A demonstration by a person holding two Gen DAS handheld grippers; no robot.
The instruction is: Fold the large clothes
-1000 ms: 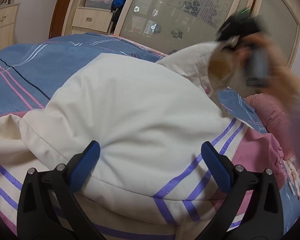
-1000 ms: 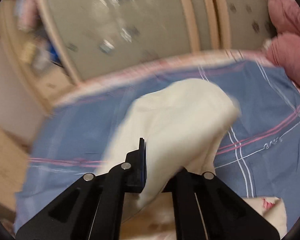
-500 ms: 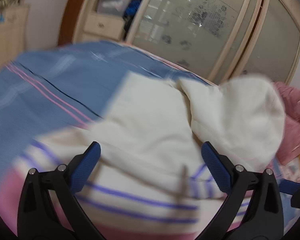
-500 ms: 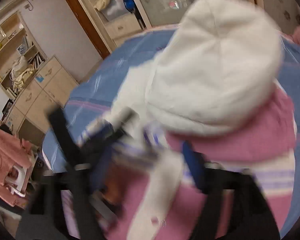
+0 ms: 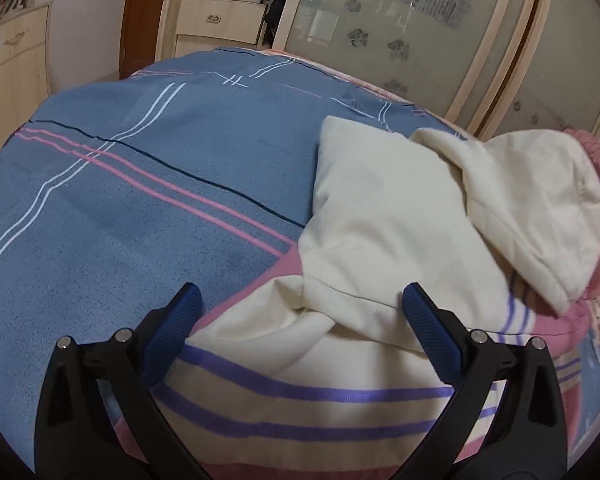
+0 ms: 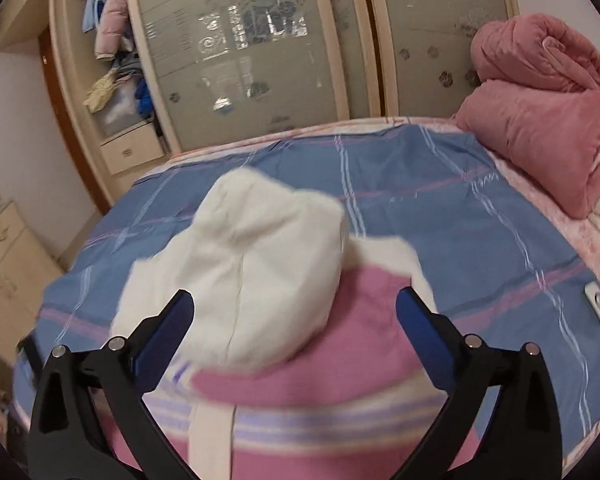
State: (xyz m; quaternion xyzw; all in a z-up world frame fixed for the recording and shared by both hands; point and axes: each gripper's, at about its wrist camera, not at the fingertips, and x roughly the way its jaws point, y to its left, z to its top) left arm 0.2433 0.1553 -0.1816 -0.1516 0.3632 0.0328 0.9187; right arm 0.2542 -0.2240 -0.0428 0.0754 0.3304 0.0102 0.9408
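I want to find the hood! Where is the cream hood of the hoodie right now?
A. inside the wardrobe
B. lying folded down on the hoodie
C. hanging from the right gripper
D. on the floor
B: the cream hood lies flopped on the hoodie on the bed, with no gripper holding it.

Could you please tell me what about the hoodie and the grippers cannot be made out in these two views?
- Hoodie front, left wrist view: cut off by the lower edge and the left gripper.
- Hood, right wrist view: motion-blurred; seams unclear.
- Right gripper: jaws opening, nothing between; what lies under the hood is hidden.
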